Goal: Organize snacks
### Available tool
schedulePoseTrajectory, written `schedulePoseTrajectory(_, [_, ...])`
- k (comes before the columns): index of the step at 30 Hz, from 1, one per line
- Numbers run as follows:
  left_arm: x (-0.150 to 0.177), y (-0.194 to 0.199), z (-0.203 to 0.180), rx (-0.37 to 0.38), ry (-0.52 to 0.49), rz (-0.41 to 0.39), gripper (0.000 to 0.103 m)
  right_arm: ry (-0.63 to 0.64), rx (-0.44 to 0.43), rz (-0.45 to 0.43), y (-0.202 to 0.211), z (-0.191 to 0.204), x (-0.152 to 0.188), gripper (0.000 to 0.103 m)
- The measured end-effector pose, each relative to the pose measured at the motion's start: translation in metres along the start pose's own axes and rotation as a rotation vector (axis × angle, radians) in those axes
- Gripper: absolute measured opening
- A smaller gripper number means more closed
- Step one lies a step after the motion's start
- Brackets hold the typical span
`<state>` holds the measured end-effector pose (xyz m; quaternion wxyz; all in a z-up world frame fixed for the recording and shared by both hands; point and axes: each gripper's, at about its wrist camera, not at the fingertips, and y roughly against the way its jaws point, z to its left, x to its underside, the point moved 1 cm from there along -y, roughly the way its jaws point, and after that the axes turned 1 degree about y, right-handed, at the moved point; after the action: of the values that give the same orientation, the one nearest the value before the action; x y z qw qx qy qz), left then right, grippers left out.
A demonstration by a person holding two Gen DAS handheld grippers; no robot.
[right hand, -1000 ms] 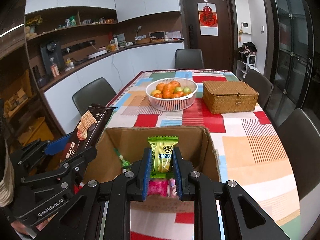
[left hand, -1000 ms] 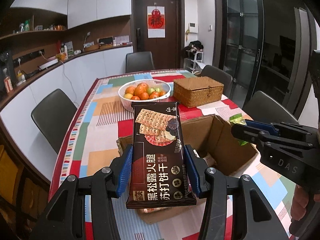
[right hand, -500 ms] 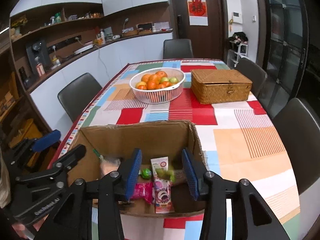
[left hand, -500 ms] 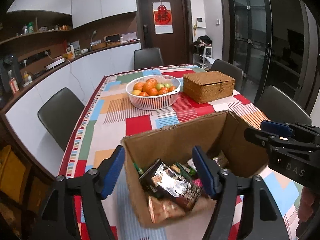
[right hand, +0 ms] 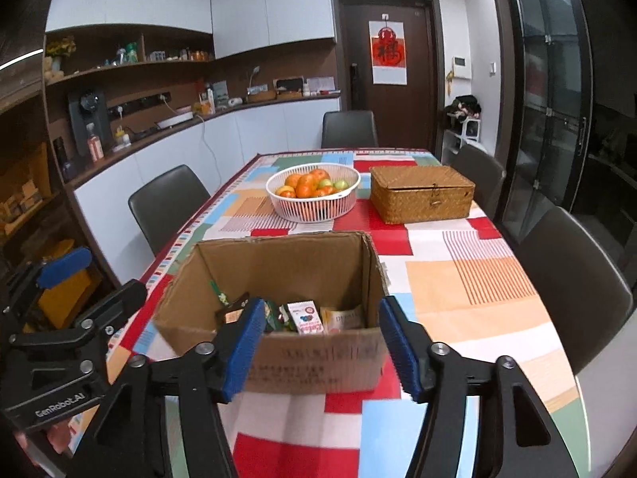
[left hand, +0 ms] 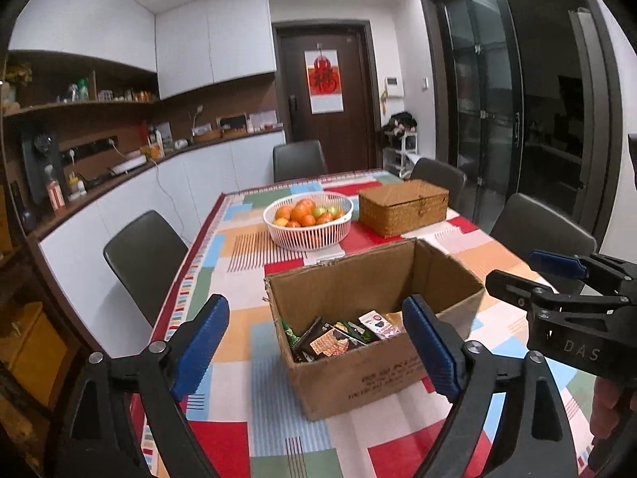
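An open cardboard box (left hand: pixel 358 382) (right hand: pixel 278 267) stands on the patchwork tablecloth, holding several snack packets (left hand: pixel 338 336) (right hand: pixel 306 316); the dark cracker pack (left hand: pixel 328 344) lies among them. My left gripper (left hand: pixel 316 344) hangs in front of the box, its jaws opening wide with nothing pressed between the blue pads. My right gripper (right hand: pixel 320 344) is also in front of the box, jaws opening, empty. Each gripper shows in the other's view: the right one (left hand: pixel 533 273) at the right edge, the left one (right hand: pixel 95 279) at the left edge.
A white basket of oranges and green fruit (left hand: pixel 308 219) (right hand: pixel 312 191) and a closed wicker box (left hand: pixel 404 205) (right hand: pixel 422 191) stand behind the cardboard box. Dark chairs (left hand: pixel 145 255) (right hand: pixel 573 290) line the table. A counter (right hand: pixel 179 127) runs along the left wall.
The left gripper let go of the dark cracker pack and the right let go of the green packet; both now lie in the box. Both grippers opened and drew back from the box.
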<state>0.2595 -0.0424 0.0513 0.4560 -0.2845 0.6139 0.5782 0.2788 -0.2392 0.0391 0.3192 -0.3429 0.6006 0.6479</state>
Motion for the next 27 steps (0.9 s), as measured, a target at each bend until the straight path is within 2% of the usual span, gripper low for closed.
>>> schedulePoseTrajectory(6, [0.010, 0.039, -0.001, -0.017, 0.004, -0.049, 0.097, 0.004, 0.005, -0.041, 0.042, 0.005, 0.020, 0.064])
schedulePoseTrajectory(12, [0.027, 0.065, -0.004, -0.015, 0.020, -0.043, 0.102, 0.038, 0.044, -0.060, 0.073, 0.010, 0.042, 0.070])
schedulePoseTrajectory(14, [0.032, 0.072, -0.005, -0.016, 0.020, -0.039, 0.103, 0.046, 0.055, -0.065, 0.082, 0.012, 0.048, 0.075])
schedulePoseTrajectory(27, [0.052, 0.112, -0.003, -0.040, 0.040, -0.038, 0.103, 0.029, 0.077, -0.124, 0.128, 0.018, 0.067, 0.089])
